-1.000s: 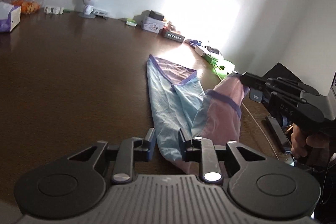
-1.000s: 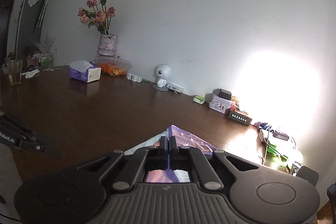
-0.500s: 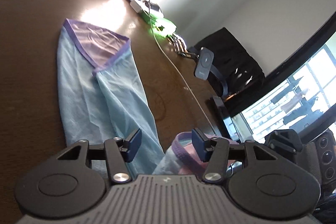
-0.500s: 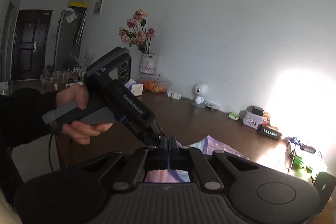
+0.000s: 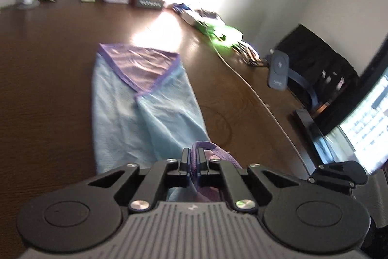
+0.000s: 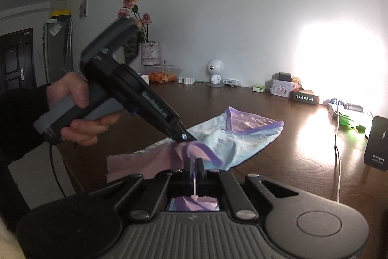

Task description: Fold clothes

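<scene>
The dark phone stand at the right edge of the bench reads "PUIFGHT" (smaller print beneath it is too fine to make out). The small black plaque's characters and the left gripper's side lettering are illegible.

My left wrist view: low, close over table, facing far wall. My right wrist view: higher, same direction. Shared: garment, white figurine.

Pale blue garment with lilac-pink panel and purple trim, centre frame. Dark brown wood-grain table. Black grippers: left gripper, right gripper. White wall, upper frame. Pink roses, upper left. White cable, right.
</scene>
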The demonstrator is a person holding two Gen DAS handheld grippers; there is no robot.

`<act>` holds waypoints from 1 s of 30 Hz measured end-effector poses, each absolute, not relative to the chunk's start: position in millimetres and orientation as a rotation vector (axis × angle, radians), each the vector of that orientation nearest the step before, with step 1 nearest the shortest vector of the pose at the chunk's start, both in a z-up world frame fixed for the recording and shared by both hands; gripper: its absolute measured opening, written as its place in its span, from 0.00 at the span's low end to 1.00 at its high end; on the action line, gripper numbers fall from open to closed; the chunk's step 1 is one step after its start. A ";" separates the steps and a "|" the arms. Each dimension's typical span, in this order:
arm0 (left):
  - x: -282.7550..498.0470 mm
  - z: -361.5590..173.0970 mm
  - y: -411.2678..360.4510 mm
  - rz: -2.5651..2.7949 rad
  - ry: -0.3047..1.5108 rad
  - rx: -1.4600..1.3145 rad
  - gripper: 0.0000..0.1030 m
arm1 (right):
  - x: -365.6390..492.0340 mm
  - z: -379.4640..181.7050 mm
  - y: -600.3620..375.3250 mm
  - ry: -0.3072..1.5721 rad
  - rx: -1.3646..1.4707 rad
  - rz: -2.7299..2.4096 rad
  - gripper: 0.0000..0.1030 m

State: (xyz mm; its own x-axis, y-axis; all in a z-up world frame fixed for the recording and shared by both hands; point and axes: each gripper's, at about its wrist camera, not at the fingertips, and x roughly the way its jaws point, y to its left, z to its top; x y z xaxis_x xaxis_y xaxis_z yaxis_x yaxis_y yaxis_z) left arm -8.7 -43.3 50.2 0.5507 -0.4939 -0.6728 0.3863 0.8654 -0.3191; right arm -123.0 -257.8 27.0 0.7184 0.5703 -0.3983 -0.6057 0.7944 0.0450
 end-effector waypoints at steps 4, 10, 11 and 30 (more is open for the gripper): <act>-42.3 61.1 -28.9 -0.384 0.795 -0.136 0.04 | -106.0 25.4 -263.0 0.423 -0.034 0.643 0.00; -85.5 65.5 -14.2 -0.255 0.814 -0.129 0.04 | -83.5 24.0 -248.2 0.462 -0.032 0.634 0.00; -87.9 63.0 -12.8 -0.265 0.838 -0.131 0.04 | -80.6 22.8 -245.0 0.477 -0.043 0.625 0.00; -50.6 54.8 -4.9 -0.545 0.916 -0.075 0.41 | -71.7 32.0 -237.3 0.446 -0.035 0.567 0.00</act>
State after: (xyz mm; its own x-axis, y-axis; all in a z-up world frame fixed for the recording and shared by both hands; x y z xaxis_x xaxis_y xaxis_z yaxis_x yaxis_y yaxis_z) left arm -50.6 -4.9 54.8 0.4840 -0.4784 -0.7327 0.4157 0.8625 -0.2886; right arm -71.7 -237.3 32.0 0.7510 0.5115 -0.4175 -0.5264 0.8456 0.0893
